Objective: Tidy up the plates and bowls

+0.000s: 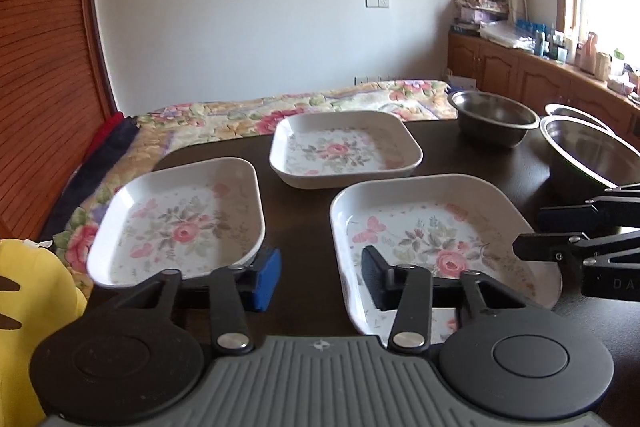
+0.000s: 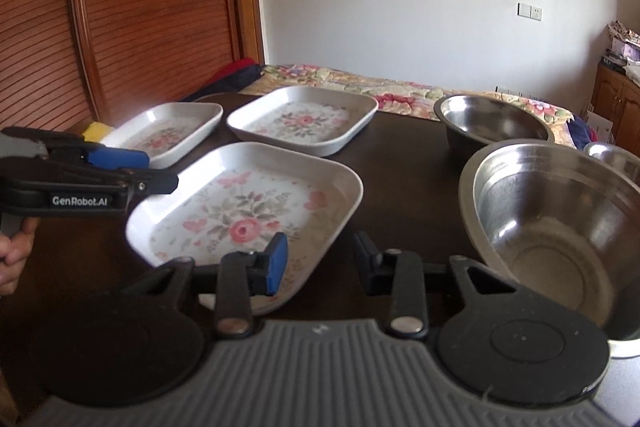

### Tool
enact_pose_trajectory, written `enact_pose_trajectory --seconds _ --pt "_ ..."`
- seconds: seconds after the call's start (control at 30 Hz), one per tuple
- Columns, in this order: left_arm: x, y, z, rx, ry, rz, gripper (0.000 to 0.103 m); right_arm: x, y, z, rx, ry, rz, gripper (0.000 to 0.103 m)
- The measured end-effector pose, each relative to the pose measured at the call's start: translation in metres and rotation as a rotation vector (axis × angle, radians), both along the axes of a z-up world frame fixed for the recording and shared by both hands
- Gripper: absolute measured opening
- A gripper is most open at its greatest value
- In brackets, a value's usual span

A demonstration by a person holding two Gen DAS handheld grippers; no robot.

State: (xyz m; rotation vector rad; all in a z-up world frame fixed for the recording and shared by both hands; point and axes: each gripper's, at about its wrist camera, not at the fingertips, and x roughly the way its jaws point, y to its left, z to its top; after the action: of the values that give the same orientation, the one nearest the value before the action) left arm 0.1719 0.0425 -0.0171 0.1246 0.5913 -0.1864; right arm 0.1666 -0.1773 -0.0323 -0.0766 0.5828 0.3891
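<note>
While both pairs of tongs hang above the dark bench, I read them as wide and holding nothing: the left tongs at the bottom centre of the left wrist view, the right tongs at the bottom centre of the right wrist view.

Under the left tongs, one pad lies over the near floral plate at the lower right of that view, and the blue pad stands just beside the corner of the left floral plate at the lower left. I cannot tell if either pad touches a rim. Beyond them, in the middle of the frame, sits the far floral plate.

In the right wrist view the blue pad hangs over the near corner of the near floral plate, and the dark pad stands over bare bench beside it. Close at the lower right is the large steel bowl; a second steel bowl is behind it, and the edge of a third steel bowl shows at the right margin.

I judge that the organizing is at its start: three plates lie apart, nothing is stacked. The next move, I think, calls for closing one pair of tongs on a plate rim and lifting it level onto another plate.
</note>
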Motion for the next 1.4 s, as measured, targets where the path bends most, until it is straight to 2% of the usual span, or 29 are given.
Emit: enact_pose_trajectory --seconds 0.13,0.2,0.4,0.67,0.83,1.2,1.4 --pt "0.007 0.002 -0.003 -0.025 0.029 -0.008 0.038 0.003 0.000 0.000 0.011 0.016 0.007 0.034" --pt "0.010 0.002 -0.004 -0.023 0.035 -0.005 0.035 0.004 0.000 0.000 0.008 0.018 0.013 0.029" --pt "0.016 -0.001 -0.006 -0.021 0.053 -0.012 0.034 0.005 0.001 -0.001 0.019 0.029 0.018 0.026" --pt "0.022 -0.002 -0.011 -0.042 0.086 -0.037 0.019 0.009 -0.001 -0.005 0.037 0.056 0.018 0.023" --pt "0.021 -0.003 -0.011 -0.048 0.093 -0.045 0.014 0.011 -0.002 -0.007 0.044 0.061 0.005 0.018" --pt "0.017 -0.001 -0.010 -0.071 0.119 -0.059 0.014 0.013 -0.002 -0.009 0.055 0.060 -0.003 0.017" --pt "0.012 0.000 -0.010 -0.069 0.114 -0.034 0.013 0.014 -0.004 -0.010 0.085 0.064 -0.012 0.016"
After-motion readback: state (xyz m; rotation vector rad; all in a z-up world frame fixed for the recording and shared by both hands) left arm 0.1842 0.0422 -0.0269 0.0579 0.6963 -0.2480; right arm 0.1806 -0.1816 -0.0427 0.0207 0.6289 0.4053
